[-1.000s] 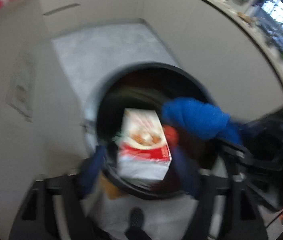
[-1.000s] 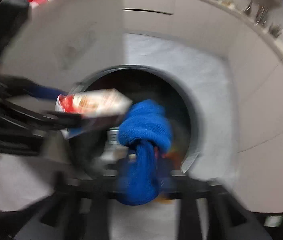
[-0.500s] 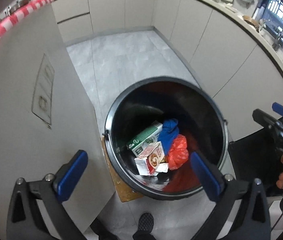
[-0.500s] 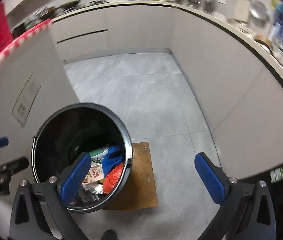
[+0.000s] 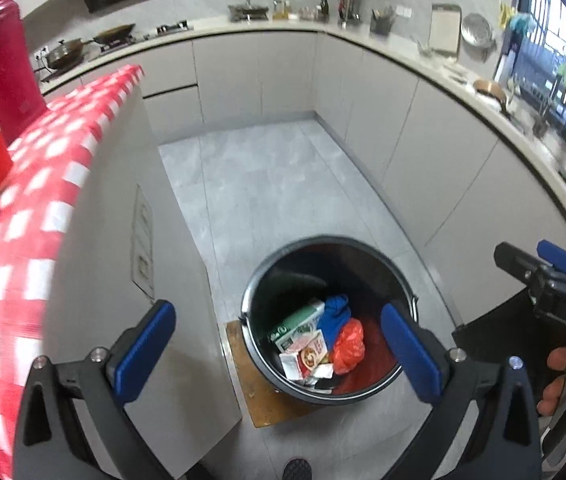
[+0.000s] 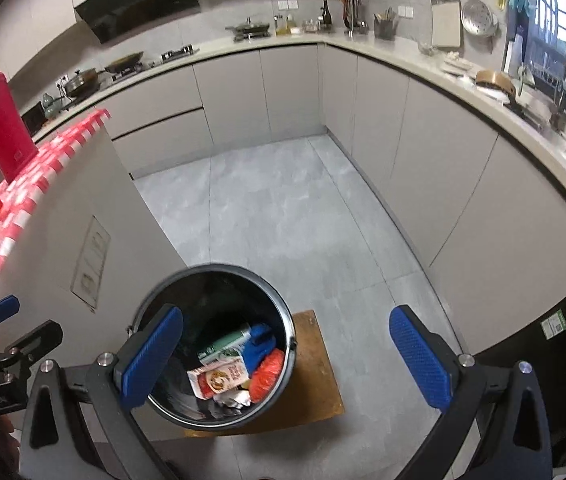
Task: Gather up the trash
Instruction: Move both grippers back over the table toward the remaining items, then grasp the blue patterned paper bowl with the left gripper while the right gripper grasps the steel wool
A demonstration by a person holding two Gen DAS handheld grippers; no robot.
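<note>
Left gripper (image 5: pixel 279 350) and right gripper (image 6: pixel 285 358) spread wide, empty, above bin (image 5: pixel 259 280), red-white carton (image 5: pixel 307 354), seemingly, inside

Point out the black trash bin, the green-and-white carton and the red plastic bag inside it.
black trash bin (image 5: pixel 367 242), left wrist view, far rim
green-and-white carton (image 5: pixel 297 322), left wrist view, printed top face
red plastic bag (image 6: pixel 267 376), right wrist view, middle of the crumpled bag
</note>
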